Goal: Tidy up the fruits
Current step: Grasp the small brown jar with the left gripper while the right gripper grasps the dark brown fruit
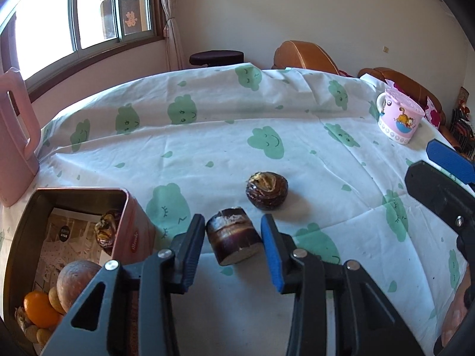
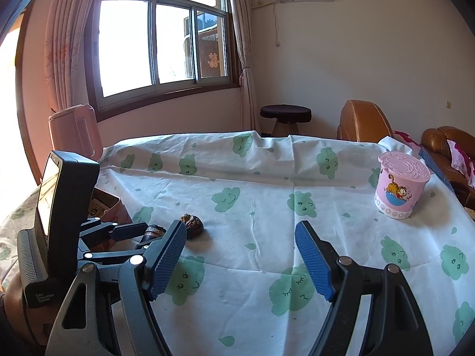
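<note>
Tablecloth (image 1: 207, 136), dark fruit (image 1: 233, 238) between left tongs (image 1: 234, 231)

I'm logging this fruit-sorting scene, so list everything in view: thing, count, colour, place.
cut dark piece: 1, dark brown, on the cloth between the left fingers
round dark fruit: 1, brown, mid-table
tin box: 1, pink, left; holds an orange, other fruits and a leaflet
lidded mug: 1, pink, far right
jug: 1, pink, far left
tablecloth: 1, white with green clouds
stool: 1, dark, by the wall
sofa: brown, behind the table
left gripper: open around the cut piece
right gripper: open, empty
</note>
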Available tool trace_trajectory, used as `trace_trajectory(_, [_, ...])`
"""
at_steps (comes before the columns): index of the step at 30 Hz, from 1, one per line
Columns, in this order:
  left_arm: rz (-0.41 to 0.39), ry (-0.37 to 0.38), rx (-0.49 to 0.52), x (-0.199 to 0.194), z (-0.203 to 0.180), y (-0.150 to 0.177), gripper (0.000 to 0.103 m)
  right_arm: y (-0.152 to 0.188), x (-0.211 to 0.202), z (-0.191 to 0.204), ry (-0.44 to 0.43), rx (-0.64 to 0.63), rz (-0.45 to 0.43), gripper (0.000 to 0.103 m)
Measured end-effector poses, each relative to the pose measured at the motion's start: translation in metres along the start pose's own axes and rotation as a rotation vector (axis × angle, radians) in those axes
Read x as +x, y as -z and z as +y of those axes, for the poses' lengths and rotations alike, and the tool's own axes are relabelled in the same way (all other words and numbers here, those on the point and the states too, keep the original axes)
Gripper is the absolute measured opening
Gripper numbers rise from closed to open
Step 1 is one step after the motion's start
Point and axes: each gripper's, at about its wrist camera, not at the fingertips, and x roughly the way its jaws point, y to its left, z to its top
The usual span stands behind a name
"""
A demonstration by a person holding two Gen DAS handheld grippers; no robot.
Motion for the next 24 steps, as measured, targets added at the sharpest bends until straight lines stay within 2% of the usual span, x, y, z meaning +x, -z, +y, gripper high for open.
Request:
trace_trajectory(8, [-0.021,0.020,-0.008,-0.004,0.007,0.001,0.041,-0.012,0.054,0.020,-0.026,0.006,0.109,0.077])
trace_trajectory(14, [-0.039,0.001,-0.037,-0.008,0.020,0.002,0.041,-0.012,0.087,0.026,-0.040,0.032,0.161,0.077])
trace_trajectory(20, [-0.037,-0.028,-0.086,-0.008,0.031,0.003,0.041,-0.013,0.108,0.028,-0.082,0.066,0.218,0.064])
trace_trajectory(24, [-0.018,-0.026,-0.126,-0.004,0.040,0.003,0.041,-0.009,0.118,0.036,-0.108,0.049,0.260,0.063])
